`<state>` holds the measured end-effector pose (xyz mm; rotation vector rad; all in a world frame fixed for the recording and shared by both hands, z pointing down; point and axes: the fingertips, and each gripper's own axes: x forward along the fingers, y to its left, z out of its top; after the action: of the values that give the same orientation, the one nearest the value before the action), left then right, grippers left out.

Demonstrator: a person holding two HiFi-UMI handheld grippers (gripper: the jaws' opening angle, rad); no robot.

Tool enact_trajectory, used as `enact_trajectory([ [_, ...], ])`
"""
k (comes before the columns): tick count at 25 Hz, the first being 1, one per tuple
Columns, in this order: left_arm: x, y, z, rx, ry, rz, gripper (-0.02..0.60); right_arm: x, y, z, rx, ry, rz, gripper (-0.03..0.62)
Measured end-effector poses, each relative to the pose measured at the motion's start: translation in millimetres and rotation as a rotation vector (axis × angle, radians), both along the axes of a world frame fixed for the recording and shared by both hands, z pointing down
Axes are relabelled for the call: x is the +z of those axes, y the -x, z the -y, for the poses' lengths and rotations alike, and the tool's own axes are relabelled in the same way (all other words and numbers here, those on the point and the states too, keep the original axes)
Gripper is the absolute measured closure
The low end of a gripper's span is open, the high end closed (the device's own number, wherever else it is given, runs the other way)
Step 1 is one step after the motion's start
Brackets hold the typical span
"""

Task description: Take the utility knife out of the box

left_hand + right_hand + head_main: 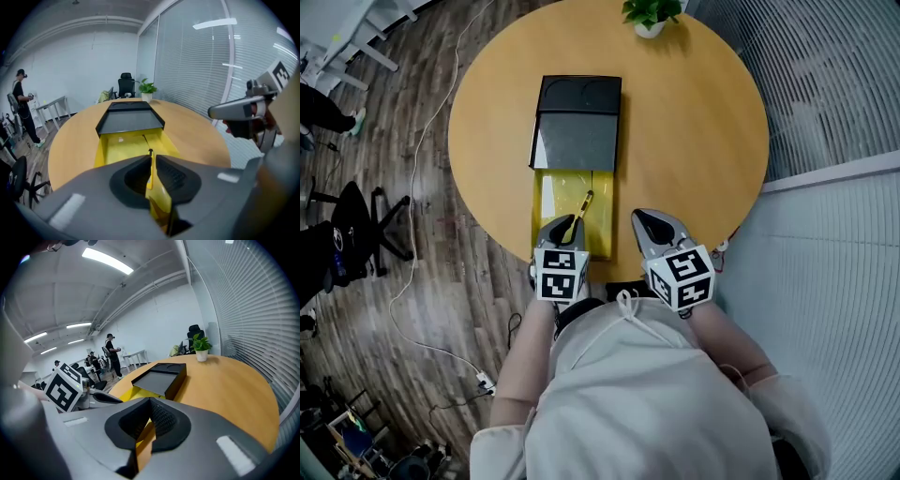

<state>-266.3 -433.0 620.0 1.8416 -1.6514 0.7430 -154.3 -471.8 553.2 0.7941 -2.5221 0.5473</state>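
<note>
- Right under the head camera is the person's pale top [647, 394]. Just past it, both grippers hang over the 6 o'clock edge of the round desk [694, 141].
- The utility knife [583, 204] lies in the box's yellow tray [546, 202]. It points to about 1 o'clock, and its near end sits right at the tip of the left gripper [563, 225].
- Left jaws stand a small crack apart. The knife lines up with the crack, but I cannot tell if the pads touch it.
- The right gripper [645, 217] is just beside the tray at 3 o'clock. Its jaws look closed on nothing.
- I think the grab comes next. Open the left jaws a bit wider, slide them down both sides of the knife, squeeze, then lift straight up.
- The light tray may come up too. The right gripper could press on its rim.
- The black lid [578, 141] at 12 o'clock is out of the way.
</note>
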Motion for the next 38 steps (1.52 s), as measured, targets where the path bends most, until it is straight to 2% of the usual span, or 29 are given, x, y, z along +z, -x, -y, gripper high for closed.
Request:
enact_trajectory([
  [5, 34, -1, 18, 0.037, 0.105, 0.010, 0.476, 21, -4, 11, 0.015, 0.047, -0.008, 0.595],
  [16, 79, -4, 41, 0.100, 0.247, 0.079, 0.464, 41, -21, 22, 0.056, 0.102, -0.024, 0.595],
  [23, 81, -6, 42, 0.118, 0.278, 0.075, 0.471, 44, -31, 26, 0.073, 0.110, -0.022, 0.595],
  [26, 79, -9, 40, 0.120, 0.278, 0.073, 0.514, 41, -35, 23, 0.074, 0.108, -0.026, 0.596],
  [34, 76, -10, 29, 0.105, 0.281, 0.086, 0.517, 36, -42, 15, 0.066, 0.095, -0.022, 0.595],
  [38, 63, -3, 20, 0.072, 0.253, 0.093, 0.517, 31, -41, 12, 0.065, 0.081, -0.011, 0.595],
])
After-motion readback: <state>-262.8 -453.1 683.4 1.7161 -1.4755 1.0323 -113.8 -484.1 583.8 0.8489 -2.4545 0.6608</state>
